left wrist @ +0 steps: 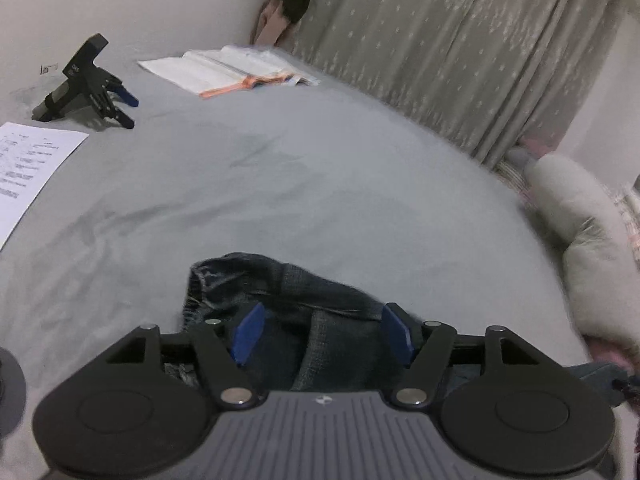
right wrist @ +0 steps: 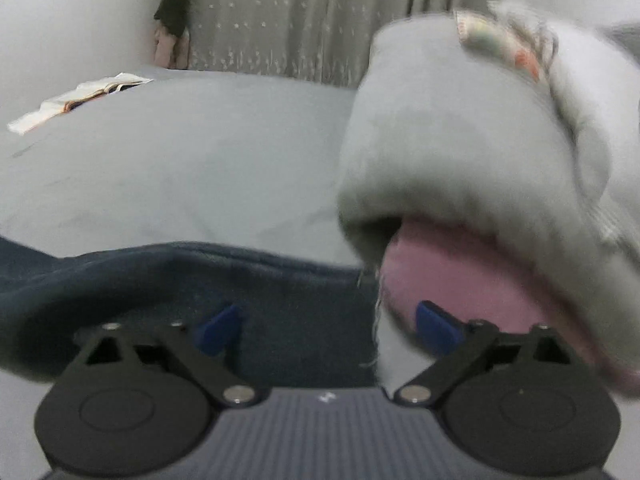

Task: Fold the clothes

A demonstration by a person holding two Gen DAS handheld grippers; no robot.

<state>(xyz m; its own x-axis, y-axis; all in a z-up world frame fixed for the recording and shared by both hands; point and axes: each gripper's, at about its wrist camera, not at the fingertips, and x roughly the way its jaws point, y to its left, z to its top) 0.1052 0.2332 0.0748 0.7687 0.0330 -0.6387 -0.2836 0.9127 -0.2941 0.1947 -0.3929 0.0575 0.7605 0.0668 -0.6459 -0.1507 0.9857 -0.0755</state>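
- Grey bedsheet (left wrist: pixel 320 184) covered the bed, with a patterned curtain (left wrist: pixel 460 48) along its far edge; on this soft surface the step in hand looked like taking hold of the dark denim garment (left wrist: pixel 280 300) for a fold.
- Left gripper (left wrist: pixel 322 332) stood with its blue pads apart, not pressing on anything, the denim bunched between and under them near the bed's near edge.
- Right gripper (right wrist: pixel 330 330) also stood open; its left pad lay over the denim's flat stretch (right wrist: pixel 240 280), its right pad past the cloth's frayed side edge, before a pink and grey bundle of bedding (right wrist: pixel 460 140).
- Doing this well probably meant setting each claw squarely over a hem or corner, closing on the denim alone, and keeping the right one clear of the bundle.
- Farther out, towards the far left corner, a spare gripper (left wrist: pixel 86 84) rested on the sheet, a printed sheet of paper (left wrist: pixel 32 160) near the left edge, and an open book (left wrist: pixel 228 68) by the curtain, all well apart from the denim.
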